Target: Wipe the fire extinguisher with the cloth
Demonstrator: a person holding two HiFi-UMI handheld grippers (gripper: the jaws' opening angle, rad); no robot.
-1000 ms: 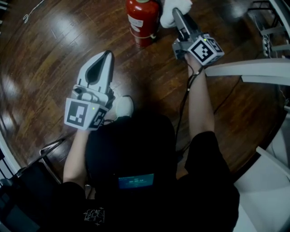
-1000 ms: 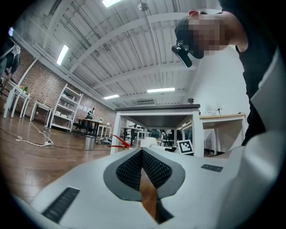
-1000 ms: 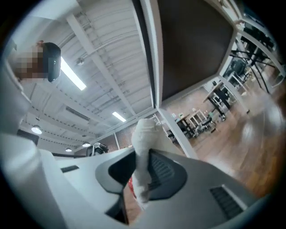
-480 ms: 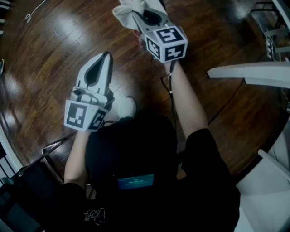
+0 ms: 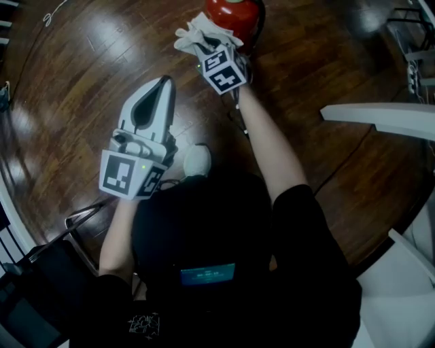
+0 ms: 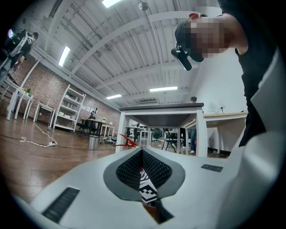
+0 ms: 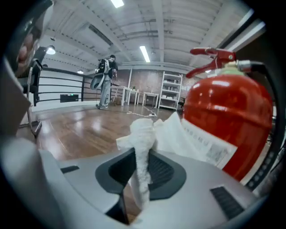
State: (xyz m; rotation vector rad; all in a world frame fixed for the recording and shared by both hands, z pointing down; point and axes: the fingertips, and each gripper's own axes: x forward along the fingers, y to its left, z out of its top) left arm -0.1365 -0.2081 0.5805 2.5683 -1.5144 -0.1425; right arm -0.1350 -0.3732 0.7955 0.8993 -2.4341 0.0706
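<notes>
A red fire extinguisher (image 5: 234, 13) stands on the dark wooden floor at the top of the head view. My right gripper (image 5: 204, 42) sits just below and left of it, shut on a crumpled white cloth (image 5: 198, 32). In the right gripper view the cloth (image 7: 142, 147) is pinched between the jaws of that gripper (image 7: 140, 167) and fans out against the extinguisher's white label. The red body (image 7: 232, 116) stands close on the right. My left gripper (image 5: 162, 83) hovers over the floor to the left, apart from the extinguisher. It is shut (image 6: 142, 163) with nothing in it.
A white table edge (image 5: 380, 112) juts in from the right. A white shoe (image 5: 197, 160) rests on the floor between the arms. A black metal frame (image 5: 75, 224) stands at the lower left. A thin cable (image 5: 51, 17) lies at the top left.
My right gripper has swung left with the cloth, from the extinguisher's right side to its lower left. The left gripper has barely moved.
</notes>
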